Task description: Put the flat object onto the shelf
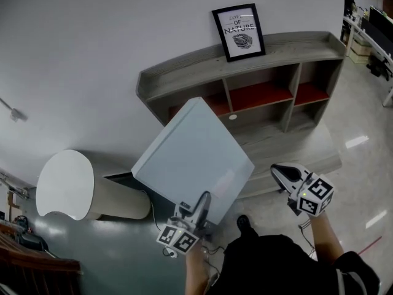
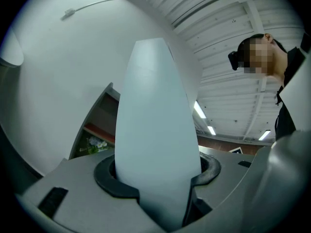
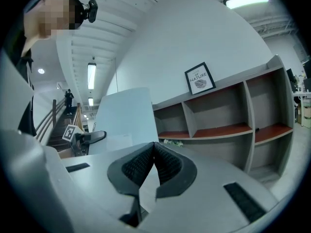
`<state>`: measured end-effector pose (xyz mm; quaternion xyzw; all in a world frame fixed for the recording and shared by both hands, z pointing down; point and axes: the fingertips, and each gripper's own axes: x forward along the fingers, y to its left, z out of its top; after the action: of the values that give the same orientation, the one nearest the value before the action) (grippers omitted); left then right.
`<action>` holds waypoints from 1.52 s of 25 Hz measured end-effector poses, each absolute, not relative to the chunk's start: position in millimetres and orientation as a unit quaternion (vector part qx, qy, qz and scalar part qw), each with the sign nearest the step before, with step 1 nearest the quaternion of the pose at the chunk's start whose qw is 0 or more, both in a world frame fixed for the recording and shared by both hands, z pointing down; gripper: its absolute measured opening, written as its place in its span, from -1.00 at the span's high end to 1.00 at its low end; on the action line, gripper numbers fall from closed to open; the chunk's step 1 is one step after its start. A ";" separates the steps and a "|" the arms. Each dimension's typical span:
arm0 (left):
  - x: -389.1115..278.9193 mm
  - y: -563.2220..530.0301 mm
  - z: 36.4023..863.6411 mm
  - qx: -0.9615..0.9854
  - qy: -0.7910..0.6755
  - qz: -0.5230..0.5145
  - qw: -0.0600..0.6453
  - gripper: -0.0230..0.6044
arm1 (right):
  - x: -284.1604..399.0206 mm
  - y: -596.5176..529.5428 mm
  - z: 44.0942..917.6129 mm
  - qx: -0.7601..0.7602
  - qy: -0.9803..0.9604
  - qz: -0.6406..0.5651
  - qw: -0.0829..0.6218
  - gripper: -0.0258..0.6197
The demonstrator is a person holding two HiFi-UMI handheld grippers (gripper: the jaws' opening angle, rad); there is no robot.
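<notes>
Nearest the person, the left gripper (image 1: pixel 201 203) has its jaws clamped on the near edge of the pale blue panel (image 1: pixel 191 155). The left gripper view shows the sheet standing between the dark pads and filling the gap, so this one grip bears the whole board. The hold at the edge rather than the middle looks deliberate: it leaves the far end free to go onto a ledge first. The right gripper (image 1: pixel 281 174) hangs off to the right, well apart from the panel. In its own view the ribbed pads meet at the tips with nothing between them, so it is empty and probably kept clear until a steadying push is wanted. The panel tilts up and away from the left gripper, its far corner reaching toward the left end of the shelf unit (image 1: pixel 310 45) without resting on any board of it. Left of the panel a white round-topped stand (image 1: pixel 61 186) sits on the floor (image 1: pixel 356 134). On the unit's top, against the wall (image 1: pixel 92 35), leans a framed print (image 1: pixel 239 32), so the open compartments or the bare stretch of top seem the likelier landing places.
</notes>
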<state>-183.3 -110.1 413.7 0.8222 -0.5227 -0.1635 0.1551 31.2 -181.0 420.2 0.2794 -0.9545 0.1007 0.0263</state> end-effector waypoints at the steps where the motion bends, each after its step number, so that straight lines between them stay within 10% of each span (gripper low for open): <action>1: -189.2 -117.0 409.7 0.825 -0.519 -0.162 0.152 0.07 | 26.7 -188.3 418.3 0.283 -0.954 0.099 0.026 0.88; 38: -258.9 -317.9 185.9 0.902 -0.414 -0.106 -0.059 0.04 | -15.6 -262.6 378.0 0.336 -0.938 0.084 -0.010 0.88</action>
<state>-258.9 -317.9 185.9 0.9019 -0.4145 -0.1062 -0.0586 -15.6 -262.6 378.0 0.3362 -0.9379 0.0844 -0.0100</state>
